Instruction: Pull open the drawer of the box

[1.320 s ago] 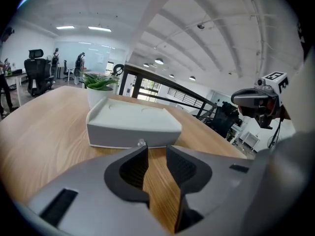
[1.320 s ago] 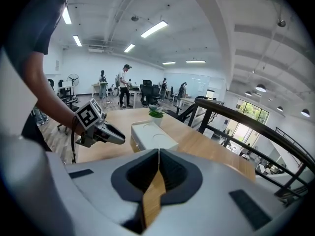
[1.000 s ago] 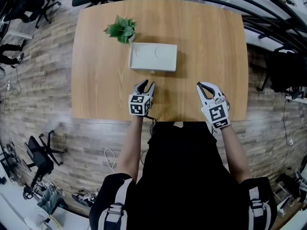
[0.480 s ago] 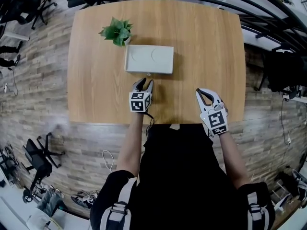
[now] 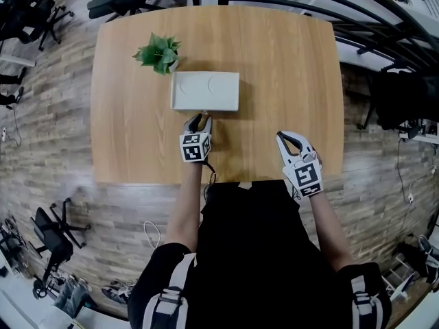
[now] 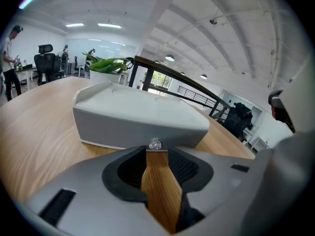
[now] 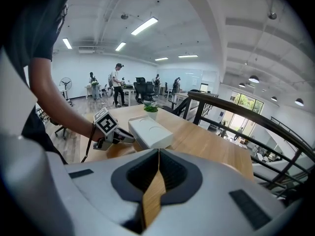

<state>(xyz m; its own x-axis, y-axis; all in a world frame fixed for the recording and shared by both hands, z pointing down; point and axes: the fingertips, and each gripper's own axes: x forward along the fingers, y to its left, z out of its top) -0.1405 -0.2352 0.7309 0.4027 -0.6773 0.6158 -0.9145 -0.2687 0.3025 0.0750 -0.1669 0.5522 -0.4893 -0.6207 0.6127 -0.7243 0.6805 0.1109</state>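
A pale grey box (image 5: 205, 91) lies flat on the wooden table (image 5: 288, 67), its drawer shut. In the left gripper view the box (image 6: 138, 114) fills the middle, with a small clear knob (image 6: 155, 143) on its front face. My left gripper (image 5: 199, 120) is right at that front face. Its jaws (image 6: 156, 152) stand open by a narrow gap, and the knob sits just beyond their tips, outside the gap. My right gripper (image 5: 282, 136) rests near the table's front edge, well right of the box. It is shut (image 7: 158, 152) with nothing in it.
A small green potted plant (image 5: 158, 52) stands just behind the box's left corner. Dark railings (image 5: 384, 19) run past the table's right side, and office chairs (image 5: 27, 9) stand on the floor around it. People stand far off in the room (image 7: 117, 85).
My left gripper has moved forward up to the box's front face and its knob. The right gripper has kept its place near the front edge.
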